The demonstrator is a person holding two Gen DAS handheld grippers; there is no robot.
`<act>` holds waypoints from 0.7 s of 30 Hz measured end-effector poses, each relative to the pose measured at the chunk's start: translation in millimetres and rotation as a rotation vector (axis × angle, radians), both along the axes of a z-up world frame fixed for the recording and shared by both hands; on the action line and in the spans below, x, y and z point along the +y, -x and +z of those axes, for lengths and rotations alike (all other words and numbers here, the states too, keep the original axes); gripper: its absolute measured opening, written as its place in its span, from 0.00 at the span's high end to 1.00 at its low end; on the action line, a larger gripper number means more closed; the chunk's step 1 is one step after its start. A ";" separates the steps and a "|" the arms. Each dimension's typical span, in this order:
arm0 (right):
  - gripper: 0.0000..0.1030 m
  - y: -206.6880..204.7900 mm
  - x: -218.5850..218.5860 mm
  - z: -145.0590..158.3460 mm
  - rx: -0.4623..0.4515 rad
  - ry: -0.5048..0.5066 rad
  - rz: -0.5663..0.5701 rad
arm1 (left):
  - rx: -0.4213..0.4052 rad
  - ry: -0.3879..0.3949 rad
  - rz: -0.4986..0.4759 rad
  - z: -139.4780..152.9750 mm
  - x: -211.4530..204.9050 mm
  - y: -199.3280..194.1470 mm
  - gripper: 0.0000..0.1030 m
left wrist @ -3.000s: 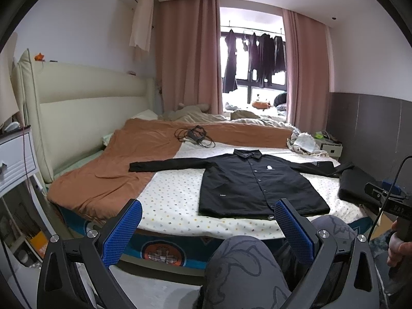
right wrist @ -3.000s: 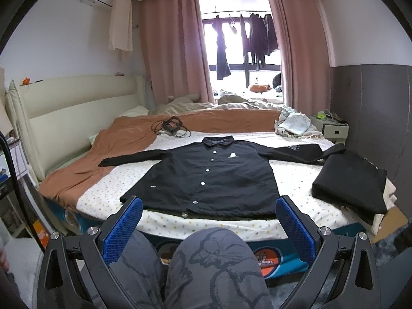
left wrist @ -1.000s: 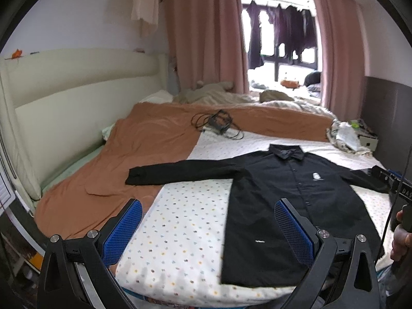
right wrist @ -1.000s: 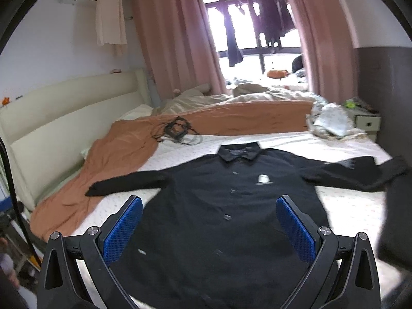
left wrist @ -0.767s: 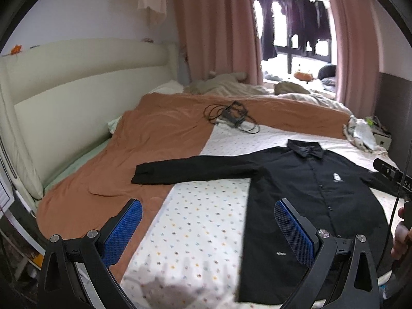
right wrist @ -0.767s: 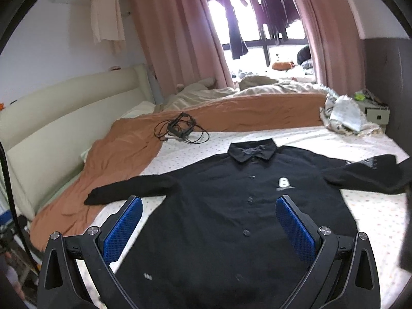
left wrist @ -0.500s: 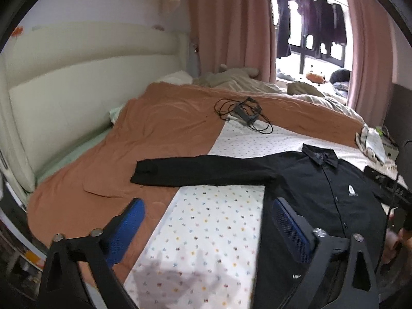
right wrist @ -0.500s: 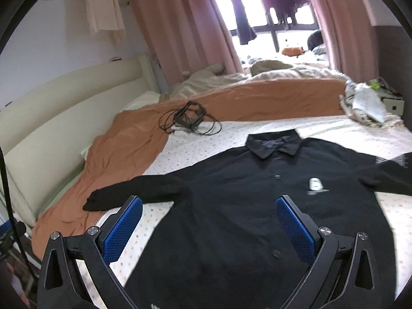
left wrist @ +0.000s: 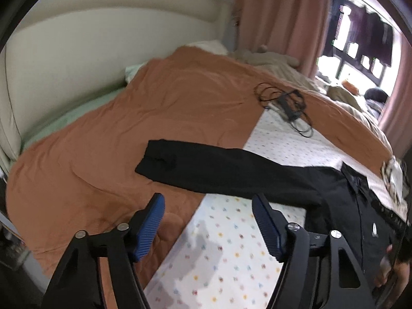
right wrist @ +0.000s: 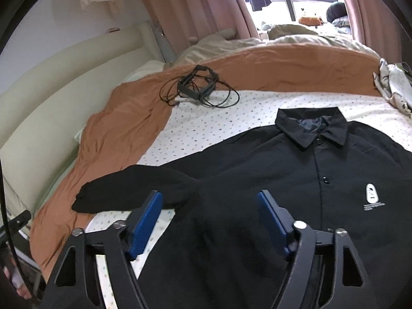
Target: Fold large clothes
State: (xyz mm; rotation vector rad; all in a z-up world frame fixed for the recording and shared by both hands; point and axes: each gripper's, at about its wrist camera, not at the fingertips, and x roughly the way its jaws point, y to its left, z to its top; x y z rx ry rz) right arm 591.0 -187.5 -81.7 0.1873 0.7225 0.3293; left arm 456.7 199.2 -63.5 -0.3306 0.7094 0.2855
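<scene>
A black button-up jacket [right wrist: 296,188] lies flat, front up, on the dotted white sheet [left wrist: 231,244]. Its left sleeve [left wrist: 219,172] stretches out onto the orange blanket [left wrist: 128,134], with the cuff at the far left; the sleeve also shows in the right wrist view [right wrist: 134,188]. My left gripper [left wrist: 208,200] is open and empty, just short of the sleeve's near edge. My right gripper [right wrist: 209,198] is open and empty, hovering over the jacket's armpit and upper body. The jacket's right sleeve is out of view.
A black cable bundle with a charger [right wrist: 198,90] lies beyond the jacket at the blanket's edge. A cream padded headboard [left wrist: 77,59] stands to the left. Crumpled beige bedding [right wrist: 283,33] and pink curtains [left wrist: 278,18] are at the back. Patterned cloth [right wrist: 394,85] sits at the far right.
Both grippers have moved forward and down from beyond the foot of the bed over the jacket. The left one has swung left toward the outstretched sleeve. Both stay open.
</scene>
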 end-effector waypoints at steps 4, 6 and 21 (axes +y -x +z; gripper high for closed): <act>0.45 -30.1 6.9 -16.0 0.050 -0.005 0.013 | 0.061 0.078 0.036 -25.5 19.6 -28.2 0.37; 0.48 -43.3 9.2 -24.9 0.073 -0.014 0.013 | 0.097 0.118 0.039 -41.3 27.6 -43.7 0.37; 0.78 -103.2 46.1 -118.6 0.338 -0.101 0.106 | 0.256 0.212 0.191 -129.6 81.3 -119.6 0.39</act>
